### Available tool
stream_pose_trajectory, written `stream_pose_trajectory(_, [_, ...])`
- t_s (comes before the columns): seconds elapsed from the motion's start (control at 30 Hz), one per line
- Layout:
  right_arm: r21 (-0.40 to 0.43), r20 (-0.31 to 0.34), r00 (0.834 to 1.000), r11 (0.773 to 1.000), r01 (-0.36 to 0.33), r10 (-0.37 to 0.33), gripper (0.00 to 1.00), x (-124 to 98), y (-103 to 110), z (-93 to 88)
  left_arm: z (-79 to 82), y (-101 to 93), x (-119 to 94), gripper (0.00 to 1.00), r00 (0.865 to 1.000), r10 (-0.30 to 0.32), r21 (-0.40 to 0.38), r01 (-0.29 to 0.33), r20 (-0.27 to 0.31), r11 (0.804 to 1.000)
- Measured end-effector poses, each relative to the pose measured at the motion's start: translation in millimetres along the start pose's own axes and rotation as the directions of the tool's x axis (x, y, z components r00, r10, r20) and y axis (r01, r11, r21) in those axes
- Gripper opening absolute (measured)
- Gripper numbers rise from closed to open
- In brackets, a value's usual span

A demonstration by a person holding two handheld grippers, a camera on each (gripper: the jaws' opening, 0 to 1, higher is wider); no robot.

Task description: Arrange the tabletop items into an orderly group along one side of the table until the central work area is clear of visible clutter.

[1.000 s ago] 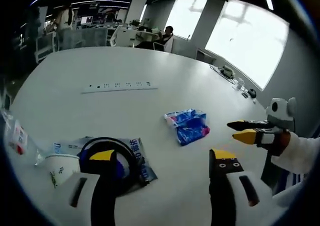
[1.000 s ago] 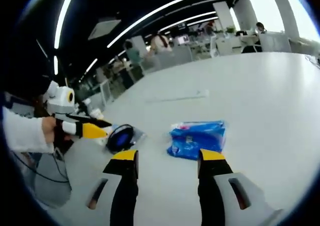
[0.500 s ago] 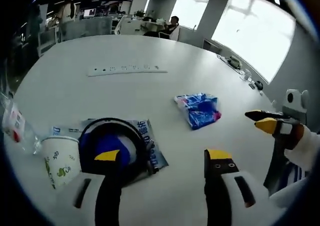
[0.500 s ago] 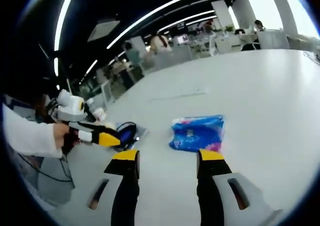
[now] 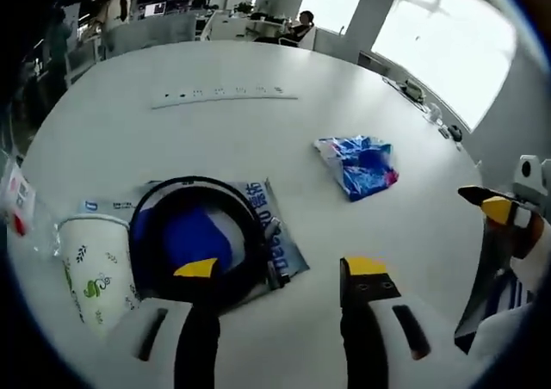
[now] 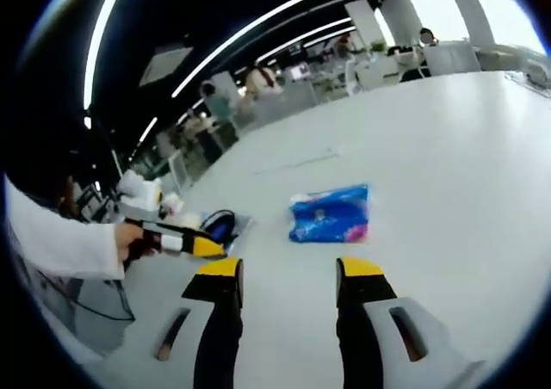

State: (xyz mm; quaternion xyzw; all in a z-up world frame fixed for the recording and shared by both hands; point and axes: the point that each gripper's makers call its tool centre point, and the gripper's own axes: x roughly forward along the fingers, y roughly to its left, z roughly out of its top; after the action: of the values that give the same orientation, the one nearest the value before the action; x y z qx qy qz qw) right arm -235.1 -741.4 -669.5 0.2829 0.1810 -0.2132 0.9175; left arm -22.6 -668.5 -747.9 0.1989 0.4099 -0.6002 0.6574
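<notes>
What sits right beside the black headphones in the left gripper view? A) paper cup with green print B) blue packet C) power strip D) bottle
A: the paper cup lies against the black headphones; the blue packet and power strip lie farther off on the table.

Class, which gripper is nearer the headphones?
Left. The left gripper hovers right at the headphones; the right gripper is off to the side, pointed toward the blue packet.
</notes>
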Motion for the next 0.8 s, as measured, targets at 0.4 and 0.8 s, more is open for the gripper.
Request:
stream_pose_trajectory(0.4, [0.046, -0.004, 1.0, 0.998, 0.031, -0.031, 0.38, -12.7, 0.5, -15.0, -3.3, 16.5, 2.5, 0.27, 0.997, 0.064, 0.083, -0.06, -0.043, 0.995])
stream_pose_trajectory(0.8, [0.022, 0.0, 0.999, 0.999, 0.038, -0.038, 0.34, -16.0, 5.1, -13.4, -8.5, 18.3, 6.5, 0.13, 0.993, 0.067, 0.142, -0.054, -0.092, 0.988])
